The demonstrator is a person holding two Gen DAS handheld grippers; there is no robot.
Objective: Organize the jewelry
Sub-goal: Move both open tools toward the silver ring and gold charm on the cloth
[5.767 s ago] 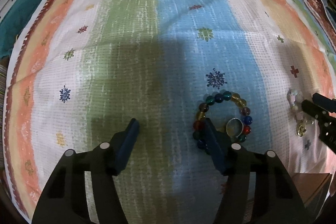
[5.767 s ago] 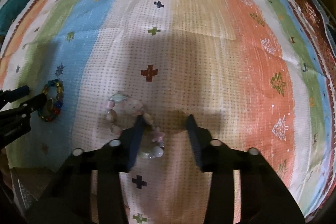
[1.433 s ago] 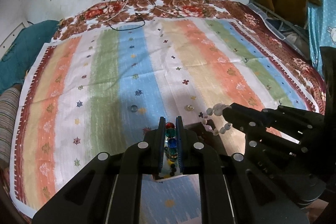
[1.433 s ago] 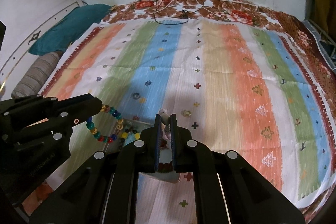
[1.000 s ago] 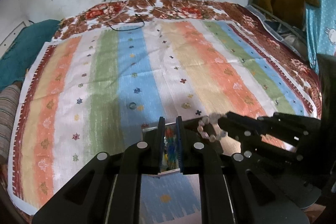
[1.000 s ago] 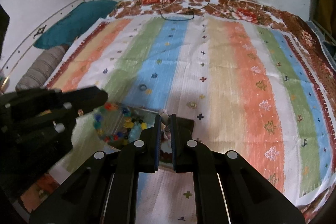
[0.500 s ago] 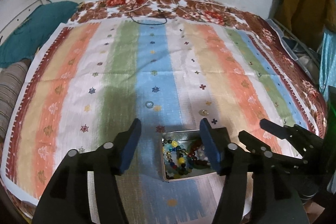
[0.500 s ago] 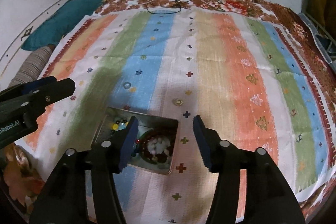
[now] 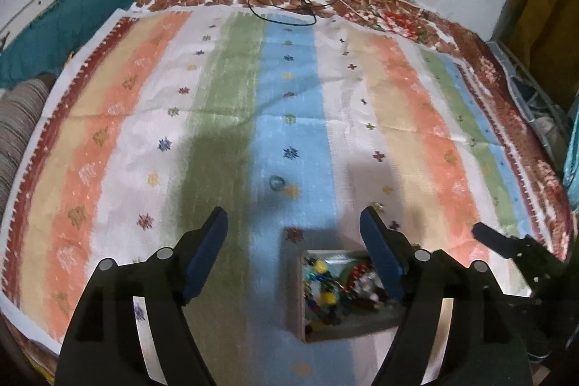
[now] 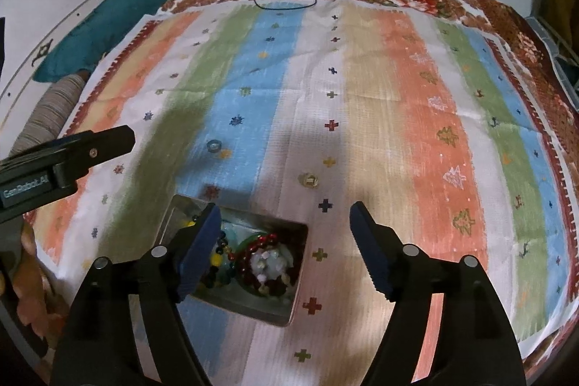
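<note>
Released both bracelets since a second earlier, when each was pinched between closed fingers; left gripper (image 9: pixel 293 232) and right gripper (image 10: pixel 282 219) hung spread wide and empty above the cloth. Found the multicolored bead bracelet (image 10: pixel 217 259) and the pale bead bracelet (image 10: pixel 269 263) lying together inside the metal tin (image 10: pixel 298 292). Saw a silver ring (image 10: pixel 214 145) and a gold ring (image 10: pixel 308 180) resting apart on the striped cloth (image 10: pixel 398 118) beyond the tin.

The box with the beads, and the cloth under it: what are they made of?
Box: likely thin metal, with dull grey walls that catch a soft sheen. Beads: glossy, some translucent, so glass or plastic; I cannot tell which. Cloth: woven fabric, matte, showing creases and a fine grid texture.
</note>
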